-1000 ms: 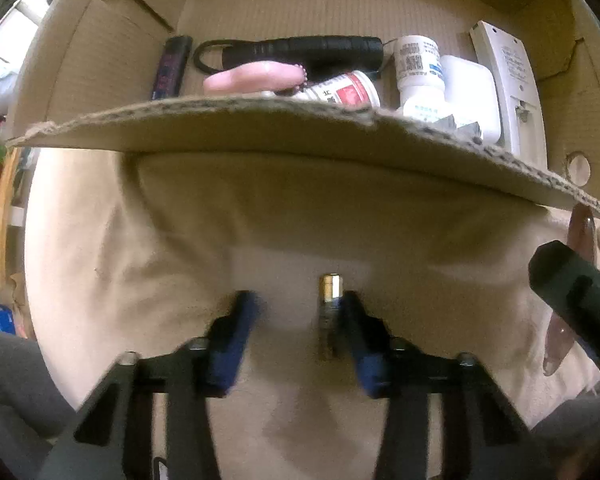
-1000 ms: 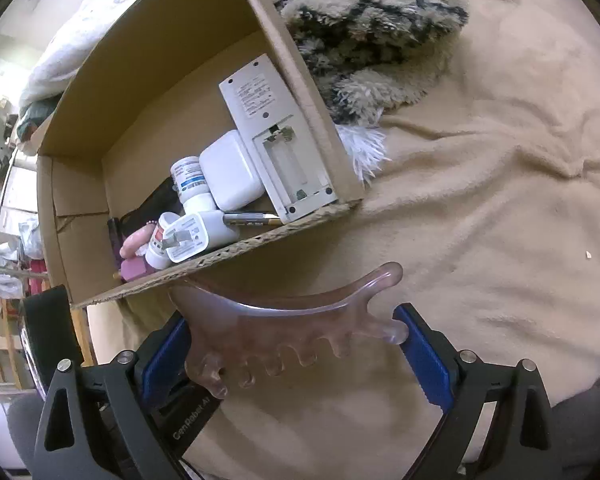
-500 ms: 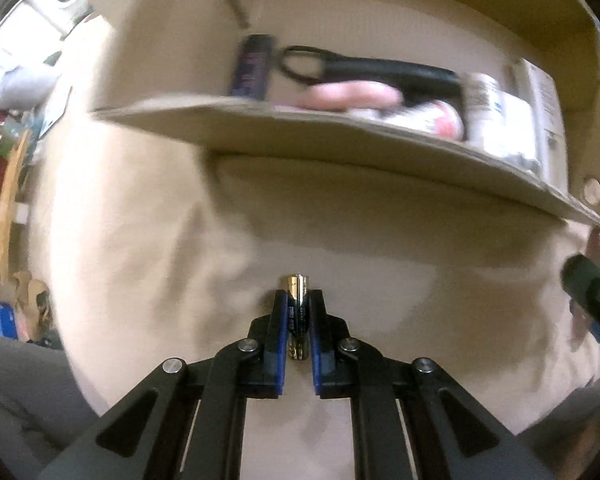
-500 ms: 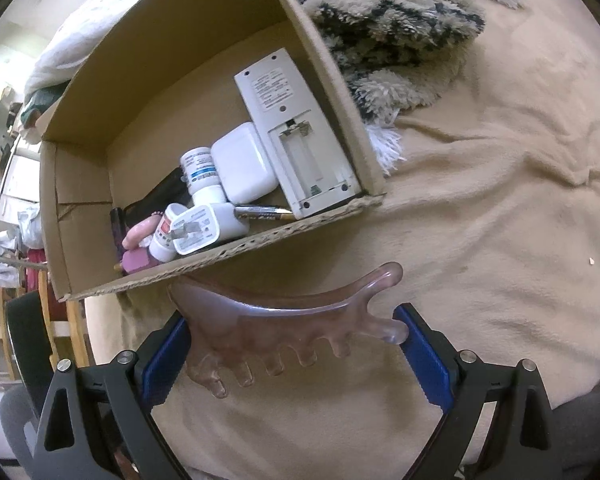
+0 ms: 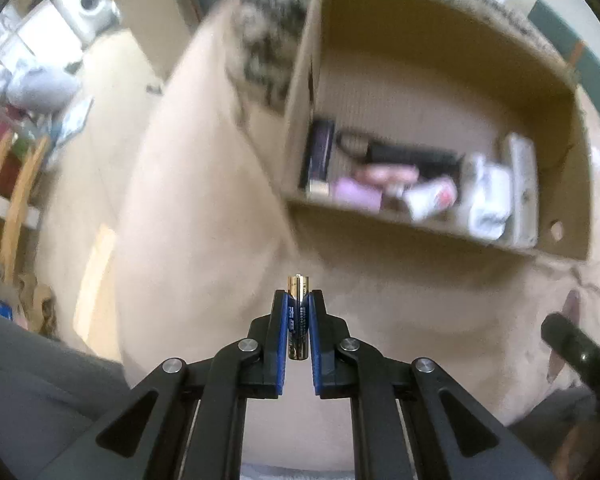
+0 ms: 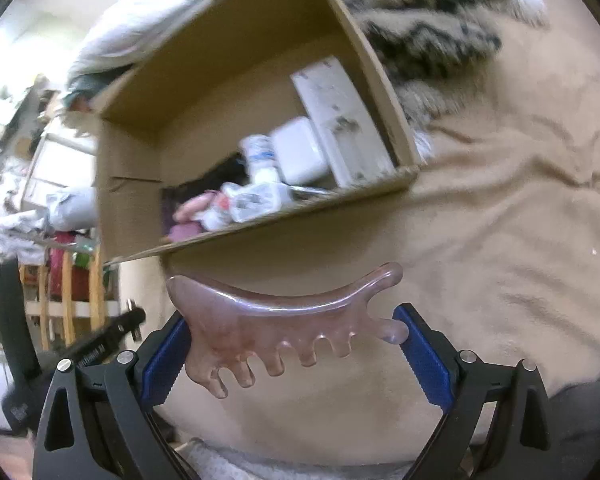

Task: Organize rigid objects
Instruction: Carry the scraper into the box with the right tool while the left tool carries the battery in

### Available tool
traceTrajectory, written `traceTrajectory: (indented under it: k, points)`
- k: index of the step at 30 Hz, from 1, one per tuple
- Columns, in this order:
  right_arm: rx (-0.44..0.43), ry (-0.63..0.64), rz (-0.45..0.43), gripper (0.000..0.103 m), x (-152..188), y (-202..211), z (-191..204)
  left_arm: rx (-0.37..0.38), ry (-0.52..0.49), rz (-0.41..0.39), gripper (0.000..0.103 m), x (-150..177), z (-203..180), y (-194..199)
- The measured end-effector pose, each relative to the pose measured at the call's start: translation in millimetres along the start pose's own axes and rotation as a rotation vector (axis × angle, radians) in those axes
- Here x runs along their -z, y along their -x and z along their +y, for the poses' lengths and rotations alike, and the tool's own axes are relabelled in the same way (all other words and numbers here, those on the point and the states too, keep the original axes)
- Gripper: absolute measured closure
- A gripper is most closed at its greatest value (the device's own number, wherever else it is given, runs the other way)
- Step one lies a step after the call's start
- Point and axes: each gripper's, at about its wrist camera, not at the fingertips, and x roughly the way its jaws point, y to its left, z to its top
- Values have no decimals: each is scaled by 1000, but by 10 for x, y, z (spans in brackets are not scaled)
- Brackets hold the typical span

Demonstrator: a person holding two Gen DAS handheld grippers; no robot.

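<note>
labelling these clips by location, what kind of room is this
Probably a bedroom at home: the cardboard box sits on a beige blanket with a spotted fuzzy throw behind it, and what looks like a washing machine shows, blurred, at the room's edge.

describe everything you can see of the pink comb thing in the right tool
The comb-shaped scraper is translucent rosy pink, glossy like resin or stone, with a curved back, blunt teeth along the lower edge and a forked right end. It lies crosswise, its ends clamped between the blue pads of the right tool, above the beige blanket.
</note>
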Motion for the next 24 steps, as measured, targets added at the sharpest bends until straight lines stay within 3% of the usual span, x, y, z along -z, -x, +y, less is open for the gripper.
traceTrajectory:
  k: [5, 11, 18, 24]
  points:
    - [-40, 91, -128, 0, -83, 347, 247, 9, 1, -136, 94, -185, 78, 513]
    - [-59, 146, -197, 0, -444, 500, 417, -2, -28, -269, 94, -571, 105, 789]
    - [-23, 186, -228, 0, -865, 446, 530, -4, -67, -294, 94, -941, -104, 665]
    - [0, 181, -213, 0, -1016, 208, 476, -11, -103, -277, 94, -1075, -282, 392]
